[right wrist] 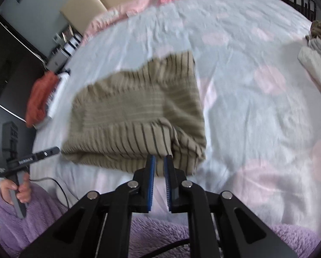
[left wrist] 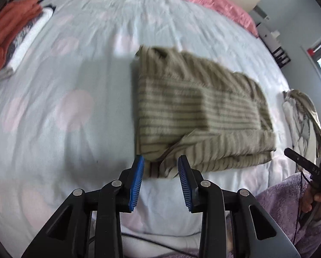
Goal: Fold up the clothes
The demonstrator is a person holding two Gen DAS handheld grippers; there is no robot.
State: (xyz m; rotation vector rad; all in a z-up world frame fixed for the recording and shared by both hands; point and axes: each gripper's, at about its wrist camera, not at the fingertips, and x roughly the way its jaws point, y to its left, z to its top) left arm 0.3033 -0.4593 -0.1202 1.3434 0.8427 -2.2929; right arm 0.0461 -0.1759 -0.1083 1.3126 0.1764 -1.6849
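Note:
A folded olive-and-tan striped garment (left wrist: 199, 107) (right wrist: 139, 99) lies in the middle of the pale blue bed sheet (left wrist: 63, 90). My left gripper (left wrist: 161, 158) is open, with the garment's near left corner just ahead, between its blue pads. My right gripper (right wrist: 159, 158) is closed to a narrow gap on the garment's near edge by the right corner, and striped fabric shows between its pads. Each tool also shows in the other view, held by a hand in a purple fleece sleeve (right wrist: 14, 210).
A stack of folded clothes, orange on top (left wrist: 12, 38) (right wrist: 42, 94), sits at the bed's left side. A loose pile of pale clothes (left wrist: 302, 116) (right wrist: 317, 60) lies at the right edge. Pink pillows (left wrist: 220, 2) line the headboard end.

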